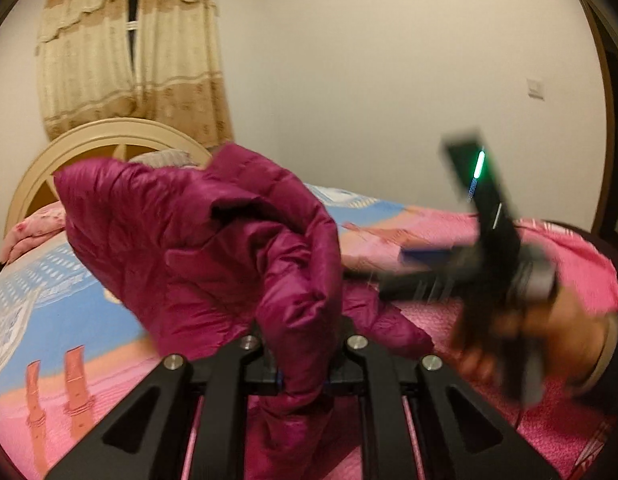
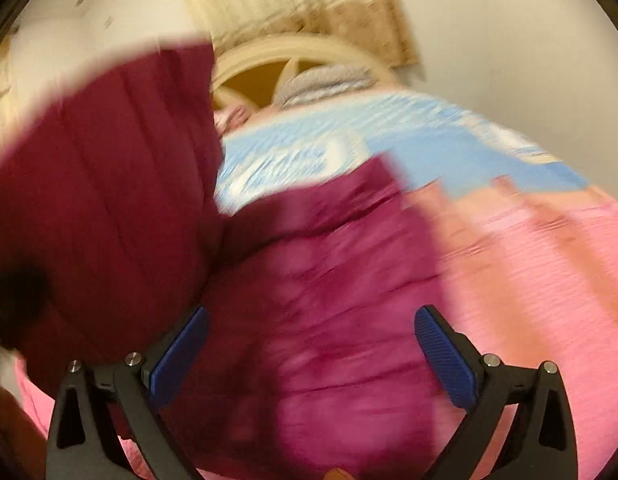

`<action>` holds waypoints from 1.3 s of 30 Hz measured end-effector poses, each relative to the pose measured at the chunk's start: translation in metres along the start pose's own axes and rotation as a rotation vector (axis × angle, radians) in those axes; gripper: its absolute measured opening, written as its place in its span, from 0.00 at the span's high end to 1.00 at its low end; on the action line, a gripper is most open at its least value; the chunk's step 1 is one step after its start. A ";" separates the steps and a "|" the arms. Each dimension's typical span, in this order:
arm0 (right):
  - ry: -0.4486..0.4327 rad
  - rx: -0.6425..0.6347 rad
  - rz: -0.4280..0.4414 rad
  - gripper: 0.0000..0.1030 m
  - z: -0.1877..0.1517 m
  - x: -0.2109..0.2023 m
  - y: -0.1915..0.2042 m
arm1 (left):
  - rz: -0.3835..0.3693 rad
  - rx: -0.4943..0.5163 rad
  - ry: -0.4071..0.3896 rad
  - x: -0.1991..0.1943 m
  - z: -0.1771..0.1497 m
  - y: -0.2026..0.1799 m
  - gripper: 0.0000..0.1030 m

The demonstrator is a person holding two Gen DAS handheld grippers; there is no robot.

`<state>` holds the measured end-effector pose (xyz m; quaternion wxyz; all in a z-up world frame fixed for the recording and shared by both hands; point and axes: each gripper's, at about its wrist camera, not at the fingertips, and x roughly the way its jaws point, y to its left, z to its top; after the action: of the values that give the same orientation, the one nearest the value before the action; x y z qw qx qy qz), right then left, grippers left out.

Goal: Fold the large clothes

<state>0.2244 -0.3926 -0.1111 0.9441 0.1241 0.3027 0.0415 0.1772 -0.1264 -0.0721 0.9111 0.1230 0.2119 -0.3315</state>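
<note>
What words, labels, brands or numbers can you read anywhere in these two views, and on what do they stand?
None can be read.
Bedspread: white print marks on the blue part, too blurred to read.
Wall plate: no legible marking.
Magenta jacket: no label shows.

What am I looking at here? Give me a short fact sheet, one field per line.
Place: bedroom, work done on a bed with a pink and blue cover
Garment: magenta puffer jacket, partly lifted
Left gripper: shut on a fold of the jacket
Right gripper: open, over the jacket, holding nothing
Background: cream headboard, beige curtains
Image quality: right view blurred
</note>
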 end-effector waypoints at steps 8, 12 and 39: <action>-0.128 -0.118 0.039 0.01 0.068 -0.061 -0.004 | -0.045 0.123 0.064 0.040 -0.015 -0.040 0.87; -0.082 -0.158 0.182 0.01 0.097 -0.059 0.026 | -0.045 0.166 0.098 0.051 -0.027 -0.049 0.87; 0.269 -0.095 0.181 0.25 0.035 0.077 0.003 | 0.330 -0.151 -0.013 -0.005 0.009 0.076 0.00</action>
<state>0.3069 -0.3847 -0.1262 0.8923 0.0993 0.4116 0.1569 0.2262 -0.0699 -0.0553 0.9611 0.0849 0.2072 -0.1616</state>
